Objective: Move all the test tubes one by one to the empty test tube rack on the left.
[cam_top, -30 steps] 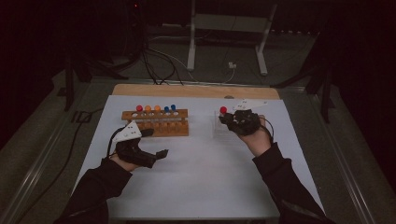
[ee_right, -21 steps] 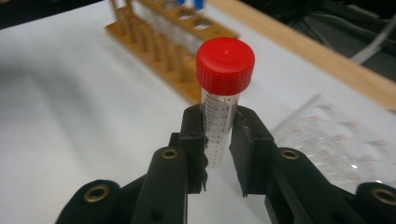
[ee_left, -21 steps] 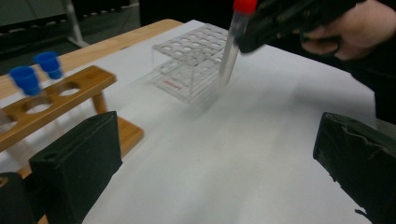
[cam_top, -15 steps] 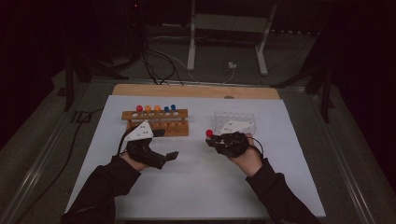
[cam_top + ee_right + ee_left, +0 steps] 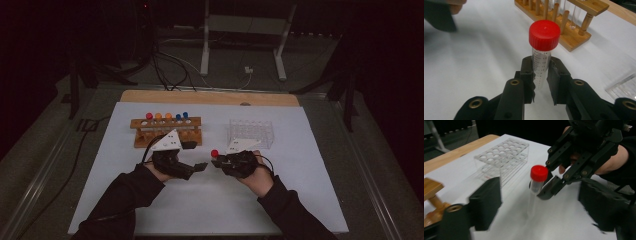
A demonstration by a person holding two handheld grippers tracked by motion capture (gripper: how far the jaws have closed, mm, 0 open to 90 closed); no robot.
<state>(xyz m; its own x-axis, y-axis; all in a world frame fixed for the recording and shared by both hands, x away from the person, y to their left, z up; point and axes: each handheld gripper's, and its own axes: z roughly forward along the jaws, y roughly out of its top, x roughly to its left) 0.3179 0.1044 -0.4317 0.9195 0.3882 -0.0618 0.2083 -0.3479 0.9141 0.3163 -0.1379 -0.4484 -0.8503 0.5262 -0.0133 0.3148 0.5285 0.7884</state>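
**A:** ok so which way is the tube pointing? Looks upright to me: long axis vertical, red cap on top, clear graduated body below. In the left gripper view it leans just a touch, cap end tipped toward the other hand.

**B:** yeah, roughly vertical. The right gripper has it. Its fingers are pinched narrow on the clear body below the cap, one pad on each side, tight hold. In the high view the tube sits held over the white surface, in front of the clear plastic rack and right of the wooden rack.

**A:** and the left gripper?

**B:** fingers apart and holding nothing. They've just been closing in, but the pads aren't on the tube. In its own view the tube stands between the two fingers, with a gap on both sides.

**A:** hand poses?

**B:** both forearms come in from the bottom edge and angle inward, so the two grippers lie about level and point at each other near the middle of the surface, tips almost meeting at the tube.
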